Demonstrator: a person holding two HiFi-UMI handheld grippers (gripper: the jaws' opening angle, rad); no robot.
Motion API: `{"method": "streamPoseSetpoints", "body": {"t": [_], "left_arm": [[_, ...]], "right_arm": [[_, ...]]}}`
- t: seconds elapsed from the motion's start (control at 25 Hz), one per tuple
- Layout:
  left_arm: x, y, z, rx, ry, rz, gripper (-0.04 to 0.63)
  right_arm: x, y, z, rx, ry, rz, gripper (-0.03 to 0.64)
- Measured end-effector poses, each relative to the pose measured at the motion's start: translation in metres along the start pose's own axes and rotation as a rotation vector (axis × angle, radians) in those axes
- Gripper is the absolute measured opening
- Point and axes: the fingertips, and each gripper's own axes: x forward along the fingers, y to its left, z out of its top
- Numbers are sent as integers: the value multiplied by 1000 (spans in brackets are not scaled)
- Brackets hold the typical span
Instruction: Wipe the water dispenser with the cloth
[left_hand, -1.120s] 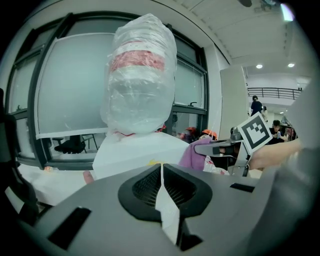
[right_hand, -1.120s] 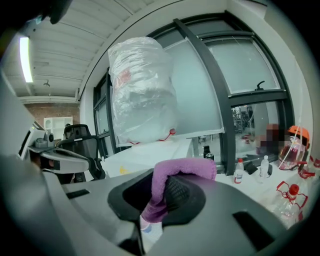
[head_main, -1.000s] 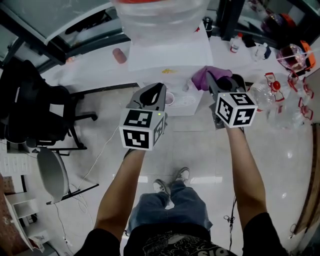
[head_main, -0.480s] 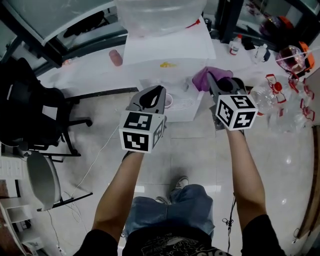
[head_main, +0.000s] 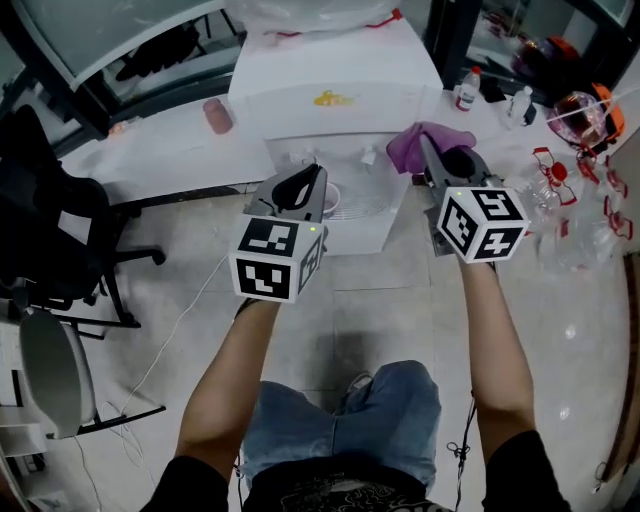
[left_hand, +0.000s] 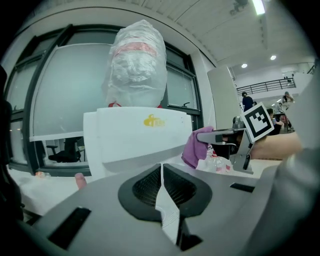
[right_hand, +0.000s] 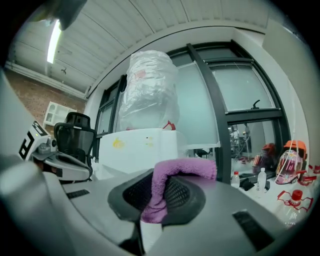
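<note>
The white water dispenser (head_main: 335, 90) stands ahead of me, with a yellow logo on its top and a plastic-wrapped bottle (left_hand: 137, 65) on it. My right gripper (head_main: 432, 165) is shut on a purple cloth (head_main: 422, 143), held at the dispenser's right front corner; the cloth (right_hand: 167, 187) droops from between the jaws. My left gripper (head_main: 302, 188) hovers in front of the dispenser's tap recess, jaws shut with nothing between them (left_hand: 161, 172). From the left gripper view, the cloth (left_hand: 193, 148) hangs beside the dispenser (left_hand: 135, 137).
A small pink-rimmed cup (head_main: 331, 200) sits on the drip tray. A black office chair (head_main: 50, 230) stands at left, a pink cup (head_main: 215, 115) on the white table behind. Clear plastic bottles (head_main: 548, 195) and small bottles (head_main: 465, 90) crowd the right side.
The person has stepped toward the dispenser, which now sits lower and fuller in the head view. Both grippers stay level in front of it; the cloth remains in the right one.
</note>
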Motion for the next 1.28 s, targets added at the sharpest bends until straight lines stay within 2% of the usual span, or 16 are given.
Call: {"method": "streamPoseSetpoints", "body": {"t": [0.28,0.56,0.76,1.0,1.28], "left_arm": [[11,3,-48,12,-32,-10,35],[18,6,-94,5,-87,-12,35],[15,12,-129,11,-92,-2,35],[16,28,-152,-10,-93,31,35],[20,27,-158,1,-112,29,35]], "right_arm": [[2,1,-30,-45,-62,-29,46],[4,11,-80,-97,-67,-39,46],[8,19,-115,-87,-74,-42,46],[15,25,-154,-92,-46,-42,46],[16,18,-199,-72,18,-54,46]]}}
